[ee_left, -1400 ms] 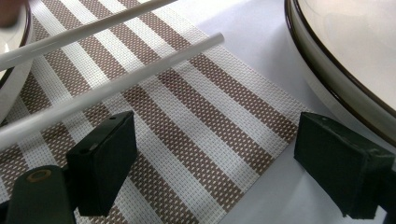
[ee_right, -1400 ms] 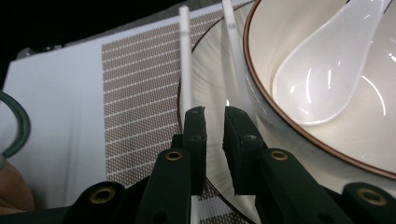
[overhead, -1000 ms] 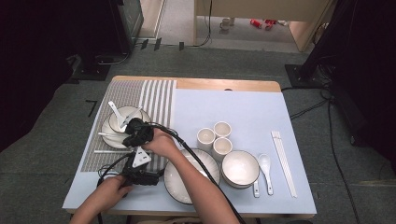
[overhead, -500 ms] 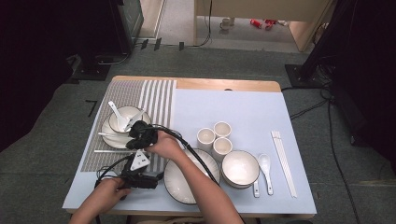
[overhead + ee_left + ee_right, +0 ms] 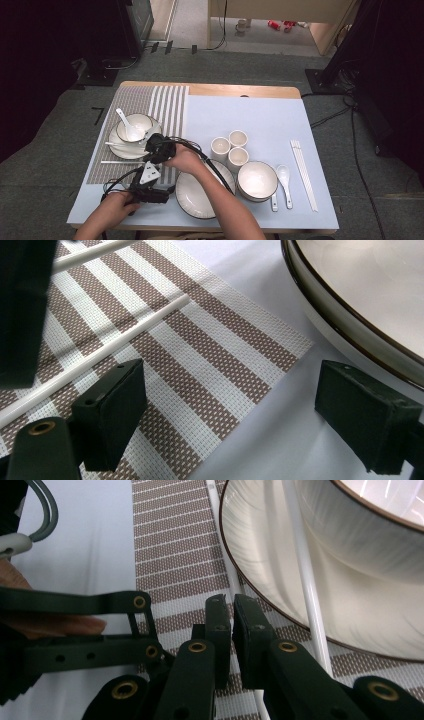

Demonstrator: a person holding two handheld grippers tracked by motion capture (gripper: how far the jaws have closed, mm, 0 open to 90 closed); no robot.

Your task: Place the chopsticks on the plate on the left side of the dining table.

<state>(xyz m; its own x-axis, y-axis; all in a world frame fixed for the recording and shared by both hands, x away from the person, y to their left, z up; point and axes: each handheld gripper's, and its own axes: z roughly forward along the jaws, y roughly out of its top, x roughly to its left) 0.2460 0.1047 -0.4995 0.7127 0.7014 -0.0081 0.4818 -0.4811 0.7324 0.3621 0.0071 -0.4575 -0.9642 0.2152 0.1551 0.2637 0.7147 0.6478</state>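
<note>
My right gripper (image 5: 150, 148) is at the right rim of the small plate (image 5: 116, 148) on the striped placemat (image 5: 170, 100). Its jaws are shut (image 5: 231, 611) just above the mat. A white chopstick (image 5: 220, 535) lies on the mat beside that plate (image 5: 350, 595) and runs under the tips; I cannot tell whether they touch it. A second chopstick (image 5: 305, 580) rests across the plate's rim. My left gripper (image 5: 150, 194) is low near the table's front edge, with its jaws open (image 5: 240, 420) over the mat's corner and nothing between them.
A bowl (image 5: 136, 125) with a spoon (image 5: 124, 120) sits on the small plate. A large plate (image 5: 197, 192) lies right of my left gripper. Further right are three cups (image 5: 238, 137), a bowl (image 5: 257, 180), two spoons (image 5: 285, 175) and chopsticks (image 5: 302, 172) on the blue cloth (image 5: 250, 110).
My right gripper has slid a little to the right, away from the bowl, staying shut. The left gripper has not moved.
</note>
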